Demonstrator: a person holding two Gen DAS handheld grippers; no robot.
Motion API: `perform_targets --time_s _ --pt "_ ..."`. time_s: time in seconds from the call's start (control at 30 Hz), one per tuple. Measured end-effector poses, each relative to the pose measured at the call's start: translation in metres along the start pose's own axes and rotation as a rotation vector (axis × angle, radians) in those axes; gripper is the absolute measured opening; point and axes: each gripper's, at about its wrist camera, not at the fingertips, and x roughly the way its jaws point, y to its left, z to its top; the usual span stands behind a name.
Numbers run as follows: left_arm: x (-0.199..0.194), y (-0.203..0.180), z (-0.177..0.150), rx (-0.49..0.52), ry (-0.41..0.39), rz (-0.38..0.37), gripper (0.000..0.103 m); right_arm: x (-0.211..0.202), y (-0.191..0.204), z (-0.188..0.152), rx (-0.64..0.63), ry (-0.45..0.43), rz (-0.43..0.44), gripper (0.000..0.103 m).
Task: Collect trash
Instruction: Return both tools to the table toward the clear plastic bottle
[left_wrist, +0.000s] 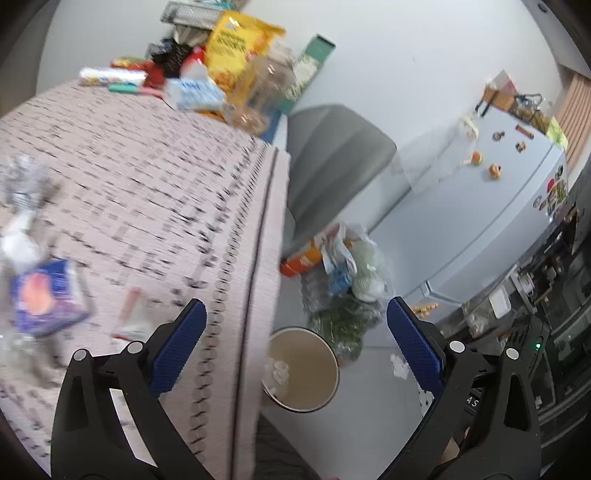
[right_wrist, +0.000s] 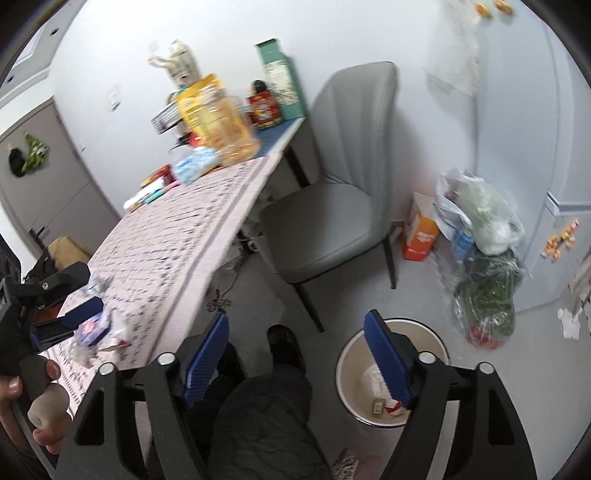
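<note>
1. I am holding both tongs wide open and empty: left gripper (left_wrist: 295, 332), right gripper (right_wrist: 295, 349); trash (left_wrist: 40, 291) is lying on the table (left_wrist: 155, 177); the bin (right_wrist: 351, 354) is waiting below.
2. Everything is looking blurry; I am risking a missed grab, or knocking wrappers off the edge.

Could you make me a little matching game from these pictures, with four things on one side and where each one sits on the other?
Things:
1. waste bin
2. grey chair
3. blue wrapper
4. orange carton

Places:
A. on the patterned tablecloth, among crumpled litter
B. on the floor beside the table, some trash already inside
C. on the floor by the plastic bags, near the fridge
D. pulled up at the far end of the table

Pairs: 1-B, 2-D, 3-A, 4-C
</note>
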Motion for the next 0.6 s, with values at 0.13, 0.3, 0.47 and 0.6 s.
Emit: perform_targets --time_s 0.13,0.3,0.47,0.6 --pt "-0.028 0.02 0.0 -0.031 -0.036 0.018 0.097 -0.006 0.035 0.001 -0.04 -0.023 0.039 0.09" --pt "-0.062 0.051 -0.007 -0.078 -0.082 0.055 0.097 -0.013 0.076 0.0 -0.103 -0.027 0.086 0.091" --pt "-0.094 0.081 -0.016 -0.117 -0.128 0.1 0.097 -0.018 0.108 -0.005 -0.152 -0.019 0.128 0.091" --pt "-0.114 0.105 -0.025 -0.138 -0.162 0.137 0.097 -0.022 0.119 -0.013 -0.18 -0.011 0.152 0.091"
